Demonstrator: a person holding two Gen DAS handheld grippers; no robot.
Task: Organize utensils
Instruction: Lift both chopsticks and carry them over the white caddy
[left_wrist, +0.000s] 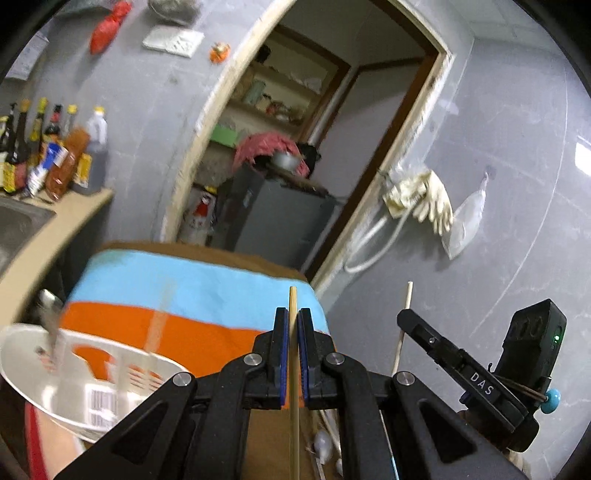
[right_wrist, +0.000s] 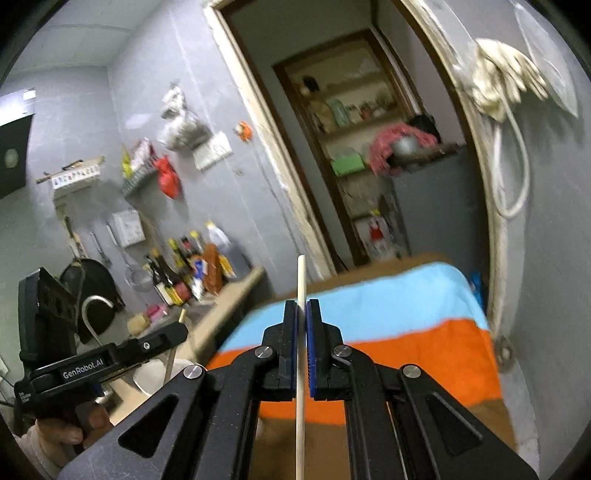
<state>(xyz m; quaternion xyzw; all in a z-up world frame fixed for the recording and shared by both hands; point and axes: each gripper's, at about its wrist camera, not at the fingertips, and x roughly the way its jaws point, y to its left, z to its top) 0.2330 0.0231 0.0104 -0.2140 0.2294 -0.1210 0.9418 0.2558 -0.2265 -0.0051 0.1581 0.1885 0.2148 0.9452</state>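
My left gripper (left_wrist: 293, 314) is shut on a thin wooden chopstick (left_wrist: 293, 424) that stands upright between its blue pads. To its right, my right gripper (left_wrist: 406, 319) holds a second chopstick (left_wrist: 407, 295). In the right wrist view, my right gripper (right_wrist: 303, 306) is shut on that pale chopstick (right_wrist: 301, 280), and my left gripper (right_wrist: 181, 330) is at the lower left with its own stick (right_wrist: 171, 356). Both are raised above a table with a blue and orange cloth (left_wrist: 177, 291). A white slotted basket (left_wrist: 22, 369) at the lower left holds a blurred metal utensil (left_wrist: 50, 321).
White spoons (left_wrist: 323, 445) lie on the brown table below my left gripper. A counter with sauce bottles (left_wrist: 55, 158) and a sink (left_wrist: 18, 225) is on the left. Ahead is a doorway with a dark cabinet (left_wrist: 280, 218). Pale gloves (left_wrist: 432, 203) hang on the right wall.
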